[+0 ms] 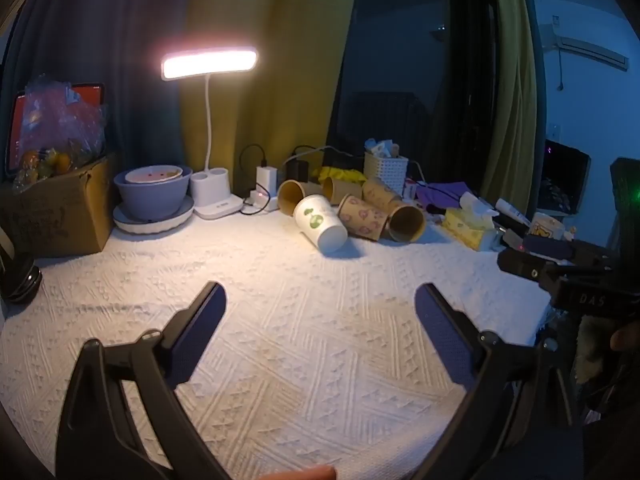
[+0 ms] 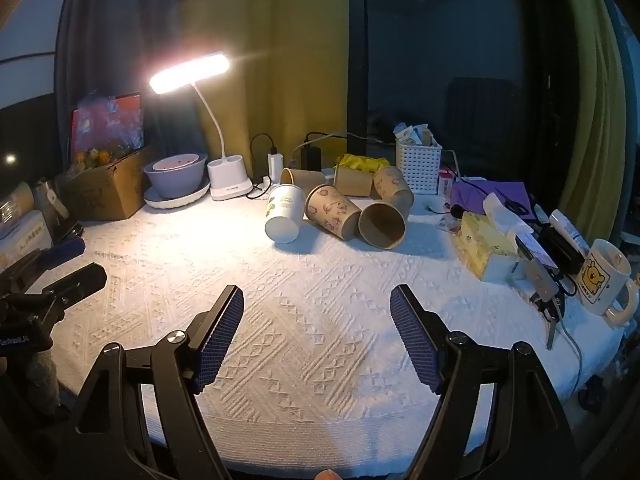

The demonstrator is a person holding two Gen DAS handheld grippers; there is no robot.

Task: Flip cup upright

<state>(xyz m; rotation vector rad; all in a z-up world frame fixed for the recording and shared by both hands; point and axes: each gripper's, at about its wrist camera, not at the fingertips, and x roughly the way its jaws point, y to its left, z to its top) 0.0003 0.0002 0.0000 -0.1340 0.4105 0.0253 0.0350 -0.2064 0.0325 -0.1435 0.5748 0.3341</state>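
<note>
A white paper cup with green leaf print [image 1: 320, 222] [image 2: 283, 214] lies on its side at the back of the white textured tablecloth [image 1: 304, 332], its base toward me. Several brown paper cups [image 1: 366, 216] [image 2: 334, 210] lie on their sides beside and behind it. My left gripper [image 1: 320, 300] is open and empty, low over the cloth, well short of the cups. My right gripper [image 2: 317, 300] is open and empty too, also short of the cups. The right gripper's body shows at the right edge of the left wrist view [image 1: 568, 276]; the left gripper shows at the left edge of the right wrist view [image 2: 60, 284].
A lit white desk lamp [image 2: 224, 176], stacked bowls on a plate [image 2: 176, 178], a cardboard box [image 2: 104, 190] stand back left. A white basket [image 2: 418, 166], tissue box [image 2: 488, 248], keys [image 2: 550, 300] and a bear mug [image 2: 606, 278] crowd the right side.
</note>
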